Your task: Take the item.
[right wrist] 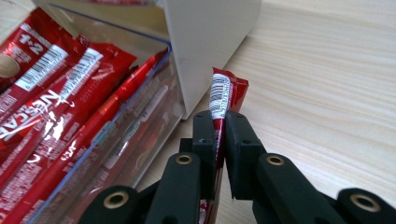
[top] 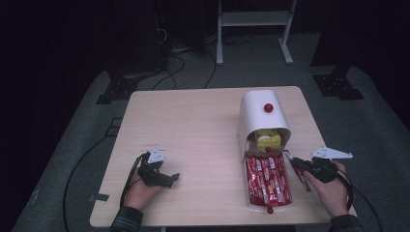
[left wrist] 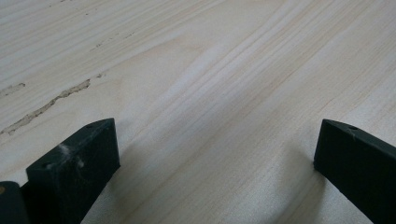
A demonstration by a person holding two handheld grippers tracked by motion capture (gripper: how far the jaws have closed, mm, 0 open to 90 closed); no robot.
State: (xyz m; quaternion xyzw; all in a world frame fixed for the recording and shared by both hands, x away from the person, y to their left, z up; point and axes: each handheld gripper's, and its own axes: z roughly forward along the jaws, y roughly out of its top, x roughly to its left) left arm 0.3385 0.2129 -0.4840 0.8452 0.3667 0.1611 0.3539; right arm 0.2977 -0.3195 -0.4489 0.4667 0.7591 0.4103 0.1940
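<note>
The right gripper [right wrist: 219, 126] has its jaws clamped on a red coffee stick sachet [right wrist: 222, 95], which stands up out of the fingers [right wrist: 204, 135] with its barcode end above them. Just beyond the fingertips stands the corner of the white dispenser box [top: 258, 116]. To the left of the fingers, just beside them, lies the clear drawer [right wrist: 133, 116], pulled out of the box and packed with more red sachets [top: 267, 181]. In the high view the right gripper [top: 296, 166] sits close against the drawer's right side, held by the person's right hand [top: 333, 191].

The left gripper [top: 169, 179] rests low on the wooden table [top: 193, 125], well apart from the box. Its jaws stand wide apart; only bare tabletop [left wrist: 210, 93] lies between its fingers [left wrist: 79, 163].
</note>
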